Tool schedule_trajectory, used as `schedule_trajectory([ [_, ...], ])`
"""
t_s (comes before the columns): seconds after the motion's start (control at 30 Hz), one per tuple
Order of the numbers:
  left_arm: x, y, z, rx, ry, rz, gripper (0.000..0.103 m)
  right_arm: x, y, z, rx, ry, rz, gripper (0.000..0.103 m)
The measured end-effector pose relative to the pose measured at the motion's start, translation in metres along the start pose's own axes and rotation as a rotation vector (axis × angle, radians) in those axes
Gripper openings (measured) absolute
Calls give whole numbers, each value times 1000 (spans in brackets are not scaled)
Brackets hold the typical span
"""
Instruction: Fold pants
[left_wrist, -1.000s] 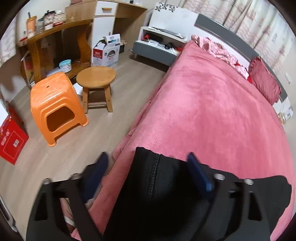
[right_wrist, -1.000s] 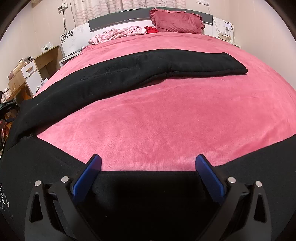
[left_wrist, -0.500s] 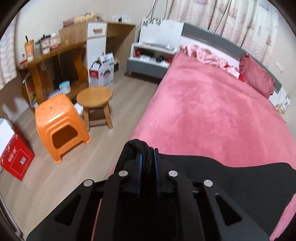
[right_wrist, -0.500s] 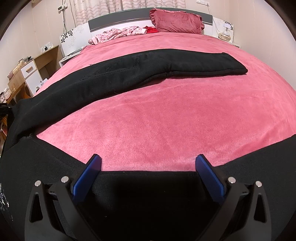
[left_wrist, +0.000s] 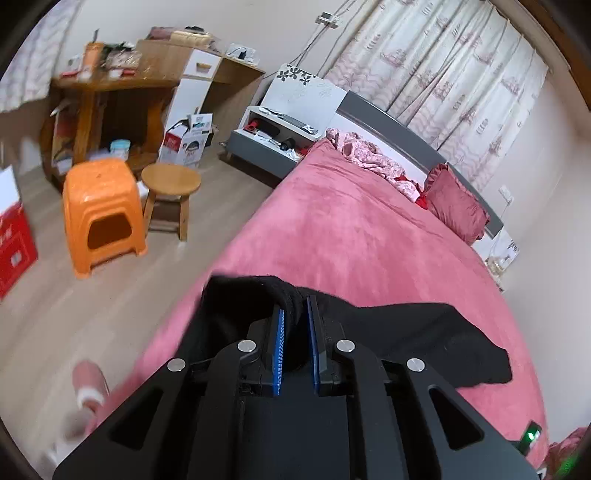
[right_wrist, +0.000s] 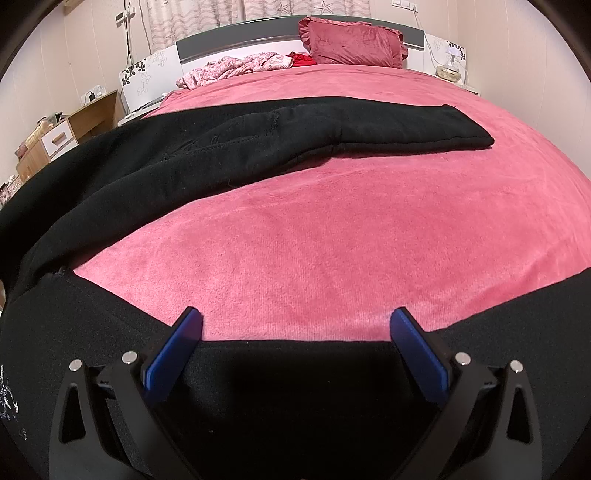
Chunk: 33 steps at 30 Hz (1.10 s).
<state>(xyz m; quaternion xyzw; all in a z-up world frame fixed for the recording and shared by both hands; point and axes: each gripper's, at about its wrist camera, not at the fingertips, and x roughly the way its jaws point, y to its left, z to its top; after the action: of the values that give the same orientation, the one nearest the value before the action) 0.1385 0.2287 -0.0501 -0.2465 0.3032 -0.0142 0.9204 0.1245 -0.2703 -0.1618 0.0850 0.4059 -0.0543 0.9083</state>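
Black pants (right_wrist: 229, 147) lie spread on a pink bed (right_wrist: 332, 240), one leg stretched across the far side, the other along the near edge under my right gripper. My left gripper (left_wrist: 294, 317) is shut on a bunched edge of the pants (left_wrist: 424, 332) at the bed's left side and holds it lifted above the bed. My right gripper (right_wrist: 295, 328) is open, its blue pads (right_wrist: 173, 354) astride the near leg's upper edge, holding nothing.
An orange plastic stool (left_wrist: 99, 214) and a round wooden stool (left_wrist: 170, 192) stand on the floor left of the bed. A red pillow (right_wrist: 354, 44) and pink clothes (right_wrist: 240, 66) lie at the headboard. A wooden desk (left_wrist: 107, 110) is beyond the stools.
My left gripper closed on the pants edge and lifted it, tilting the view upward. The far leg's left part rose with it. My right gripper stayed open and still.
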Motion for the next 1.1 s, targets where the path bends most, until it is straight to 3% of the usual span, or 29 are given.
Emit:
schedule_trajectory([
  [0.03,-5,1,-11,-13,6,2,6,0,0,0,0,1,-1,101],
  [0.23,2,23,-70,-97,99,54,6,0,-1,3,-1,21,-3,101],
  [0.37,9,31,-85,-89,103,67,6,1,3,18,-11,115,-23,101],
  [0.43,10,30,-84,-76,94,66,6,2,6,35,-3,163,-6,101],
  [0.6,15,35,-94,-64,90,62,6,-10,26,103,12,90,58,101],
  [0.77,14,37,-97,-67,83,48,6,11,63,171,65,112,115,101],
  [0.97,14,39,-101,-73,80,37,6,60,84,222,243,204,108,101],
  [1.1,14,43,-101,-76,80,31,6,86,88,231,329,250,82,101],
])
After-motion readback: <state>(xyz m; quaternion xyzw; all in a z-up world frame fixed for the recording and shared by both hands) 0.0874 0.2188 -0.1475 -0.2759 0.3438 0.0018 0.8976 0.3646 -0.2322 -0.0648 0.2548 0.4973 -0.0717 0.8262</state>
